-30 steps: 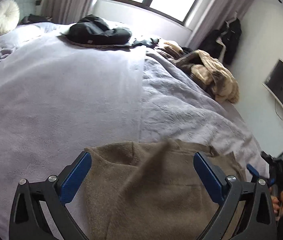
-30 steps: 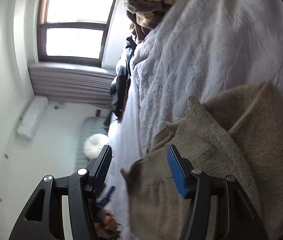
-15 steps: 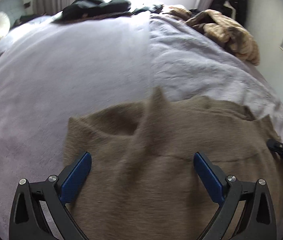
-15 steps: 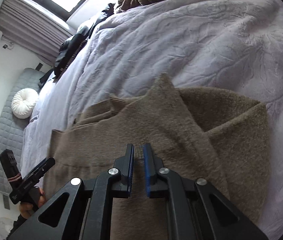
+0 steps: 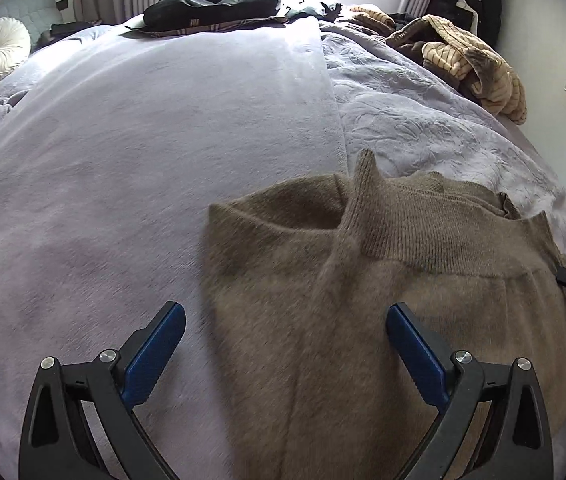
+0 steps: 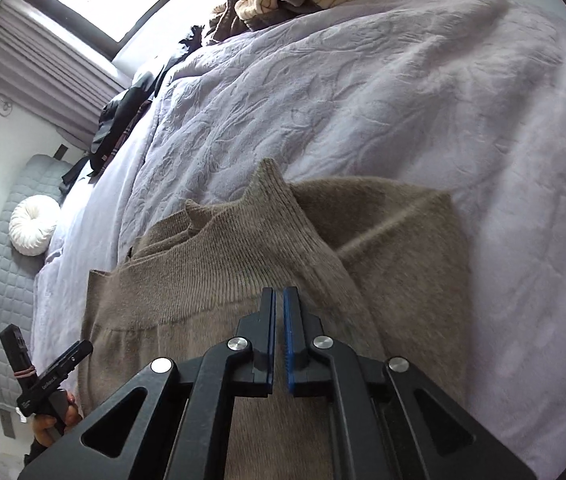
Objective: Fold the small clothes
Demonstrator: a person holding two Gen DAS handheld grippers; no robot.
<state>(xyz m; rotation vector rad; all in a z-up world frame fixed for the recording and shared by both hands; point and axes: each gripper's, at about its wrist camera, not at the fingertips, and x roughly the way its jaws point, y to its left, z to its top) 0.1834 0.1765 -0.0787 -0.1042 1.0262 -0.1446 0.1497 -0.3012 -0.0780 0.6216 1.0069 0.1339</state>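
The right gripper (image 6: 279,300) has its blue pads drawn almost together, with only a thin slit between them. It hovers over the ribbed band of the brown sweater (image 6: 211,292), and whether any knit is pinched in that slit cannot be told. The left gripper (image 5: 285,344) gapes wide and holds nothing, its right pad over the sweater's body and its left pad over bare bed cover just beside the sweater's left edge.

The sweater lies flat on the lilac bed (image 5: 143,152), straight ahead of both grippers. Its ribbed band runs crosswise to them, and a small peak of knit stands up at its far side. The right gripper sits nearer the band, so it looks the likelier one to lift it.

Beyond the sweater and to its left the bed cover is open, giving room for a fold. A striped garment heap (image 5: 471,64) and dark clothes (image 5: 211,8) lie well beyond it, near the window.
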